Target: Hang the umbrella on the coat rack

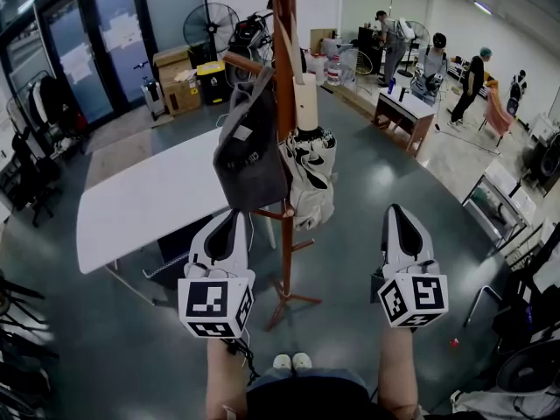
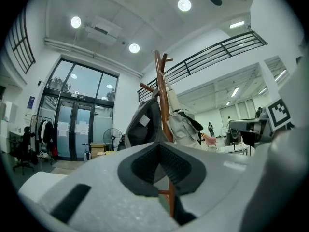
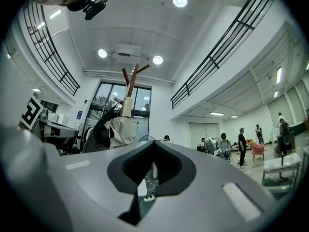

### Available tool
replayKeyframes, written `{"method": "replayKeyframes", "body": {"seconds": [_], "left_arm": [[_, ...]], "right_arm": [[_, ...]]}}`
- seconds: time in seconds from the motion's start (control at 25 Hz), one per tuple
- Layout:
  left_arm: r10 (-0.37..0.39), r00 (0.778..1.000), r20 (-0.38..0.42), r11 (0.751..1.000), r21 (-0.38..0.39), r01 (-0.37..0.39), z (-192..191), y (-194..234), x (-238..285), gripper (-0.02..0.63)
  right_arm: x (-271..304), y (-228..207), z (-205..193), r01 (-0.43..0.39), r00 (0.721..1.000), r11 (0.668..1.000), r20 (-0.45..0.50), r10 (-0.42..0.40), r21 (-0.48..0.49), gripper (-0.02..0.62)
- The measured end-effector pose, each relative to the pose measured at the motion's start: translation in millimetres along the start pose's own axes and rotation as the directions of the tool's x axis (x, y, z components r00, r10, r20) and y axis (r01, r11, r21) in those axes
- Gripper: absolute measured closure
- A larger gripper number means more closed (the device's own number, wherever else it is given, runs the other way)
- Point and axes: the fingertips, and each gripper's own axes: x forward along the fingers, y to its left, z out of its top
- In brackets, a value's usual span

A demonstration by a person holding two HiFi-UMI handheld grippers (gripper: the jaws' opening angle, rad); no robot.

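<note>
The wooden coat rack (image 1: 283, 77) stands straight ahead of me. A folded cream umbrella (image 1: 308, 169) hangs on it by its pale handle (image 1: 305, 103), to the right of the pole. A dark grey bag (image 1: 249, 151) hangs on the left side. My left gripper (image 1: 229, 219) is shut and holds nothing, just below the bag. My right gripper (image 1: 398, 210) is also shut and holds nothing, apart from the umbrella to its right. In the left gripper view the bag (image 2: 144, 127) and umbrella (image 2: 182, 127) show beyond the shut left gripper (image 2: 158, 144). The right gripper view has the umbrella (image 3: 121, 129) to the left of the right gripper (image 3: 153, 143).
A white table (image 1: 140, 204) stands left of the rack, close behind the left gripper. The rack's wooden feet (image 1: 284, 300) spread on the floor near my shoes. A desk (image 1: 407, 112) and several people (image 1: 435, 59) are at the far right. A fan (image 1: 210, 29) and boxes (image 1: 179, 90) stand at the back.
</note>
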Motion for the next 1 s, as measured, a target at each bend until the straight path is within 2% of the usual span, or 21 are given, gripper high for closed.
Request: {"method": "replayKeyframes", "body": {"seconds": [1.0], "left_arm": [[0.009,1.000,-0.006,1.000,-0.001,-0.009,-1,9,-15,0.604]], "right_arm": [[-8,13,-2,-0.009,1.000,1.000,-0.020,0.009,-0.003,0.589]]}}
